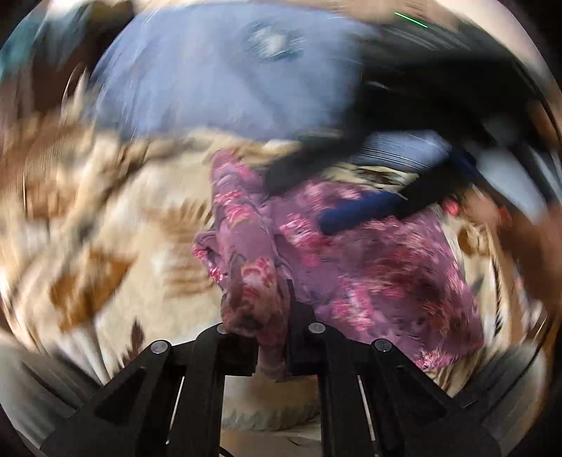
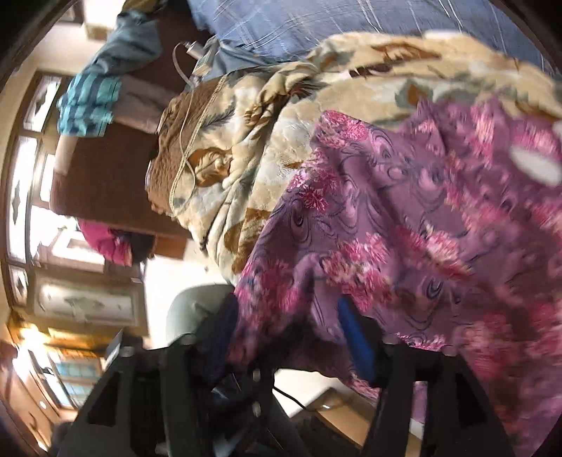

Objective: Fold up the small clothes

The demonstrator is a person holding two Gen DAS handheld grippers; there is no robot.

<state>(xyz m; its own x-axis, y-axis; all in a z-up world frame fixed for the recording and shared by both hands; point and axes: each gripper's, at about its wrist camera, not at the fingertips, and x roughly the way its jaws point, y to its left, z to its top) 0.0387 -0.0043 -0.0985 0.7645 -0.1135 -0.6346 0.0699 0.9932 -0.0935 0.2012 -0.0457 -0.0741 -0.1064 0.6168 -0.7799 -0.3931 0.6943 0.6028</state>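
Observation:
A purple garment with pink flowers point(image 1: 379, 267) lies partly lifted over a beige and brown blanket point(image 1: 116, 228). My left gripper point(image 1: 270, 316) is shut on a bunched edge of it. The other gripper, with a blue finger point(image 1: 361, 211), reaches onto the cloth from the right in the left wrist view. In the right wrist view the garment point(image 2: 404, 225) drapes over my right gripper point(image 2: 291, 337), whose jaws stand apart with cloth between and over them. I cannot tell whether it grips. Both views are blurred.
A blue quilt point(image 1: 217, 77) lies beyond the blanket and also shows in the right wrist view point(image 2: 316, 21). The blanket point(image 2: 246, 140) hangs off the bed edge. A brown headboard point(image 2: 102, 175), teal striped cloth point(image 2: 87, 105) and pink item point(image 2: 105, 242) are at left.

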